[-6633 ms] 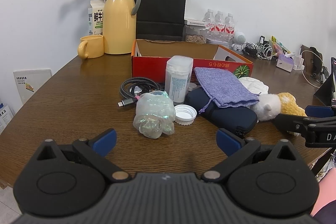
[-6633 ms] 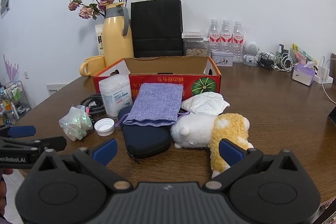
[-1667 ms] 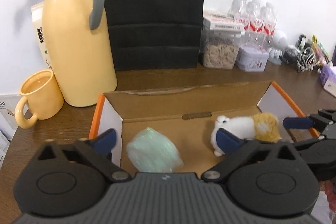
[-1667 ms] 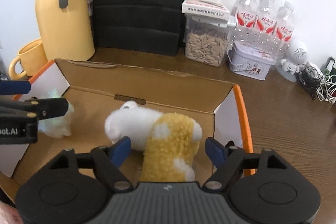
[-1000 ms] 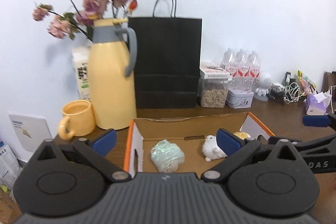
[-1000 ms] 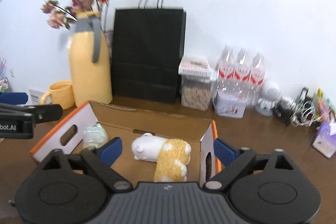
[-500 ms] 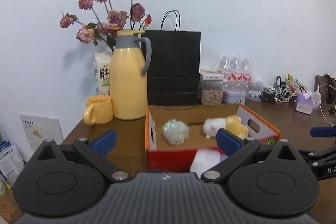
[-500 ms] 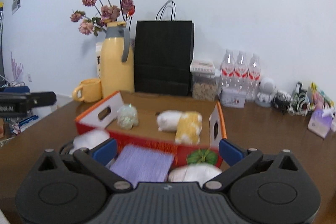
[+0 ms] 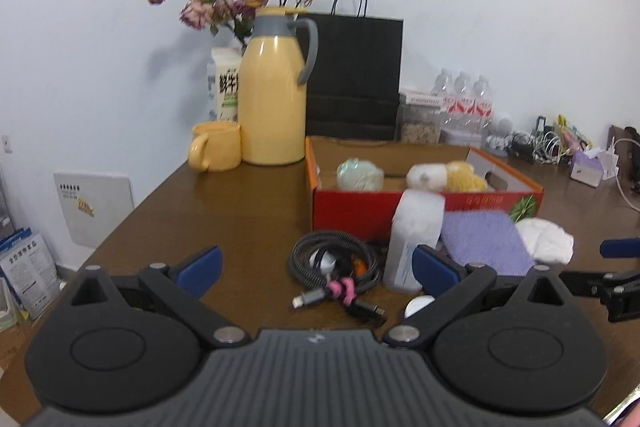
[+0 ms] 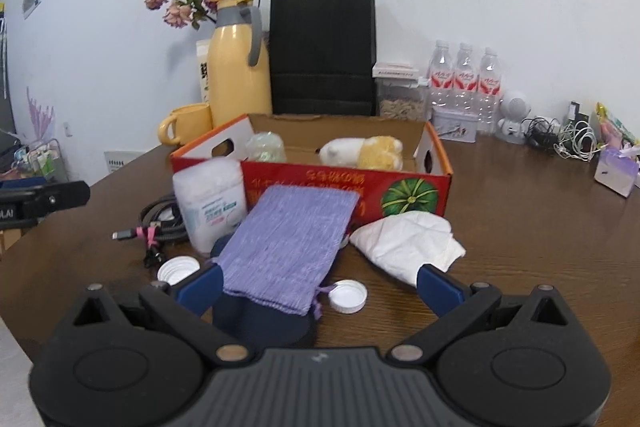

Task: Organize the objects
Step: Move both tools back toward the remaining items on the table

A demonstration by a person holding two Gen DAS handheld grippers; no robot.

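Two items are already in the red cardboard box (image 10: 436, 183): the shiny crumpled bag (image 10: 265, 145) at its left end and the plush toy (image 10: 362, 151) at its right. Everything else waits on the worktop (image 10: 520, 211) in front of it. The purple cloth pouch (image 10: 290, 243) lies draped over a dark blue case (image 10: 260, 321), with the white tub (image 10: 211, 201) just beside it on the left, the coiled cable (image 9: 334, 263) further left, the white cloth (image 10: 408, 241) on the right, and two loose white caps (image 10: 347, 295) near the front edge.

Both tools are empty. The right gripper (image 10: 318, 287) has its jaws spread wide, the pouch and case lying below the gap but nothing pinched. The left gripper (image 9: 316, 263) is spread wide too, aimed toward the cable and the tub.

Here's the danger, as I read it: that pouch only rests on the case, so a pinch on the fabric alone could drag the case along or let the pouch slide off. The tub stands tall and close by; a careless sweep from either side could tip it onto the cable. That cable is springy, with a loose plug end trailing, and it could uncoil or snag a cap. The two tools also work close together here, so they could clash.
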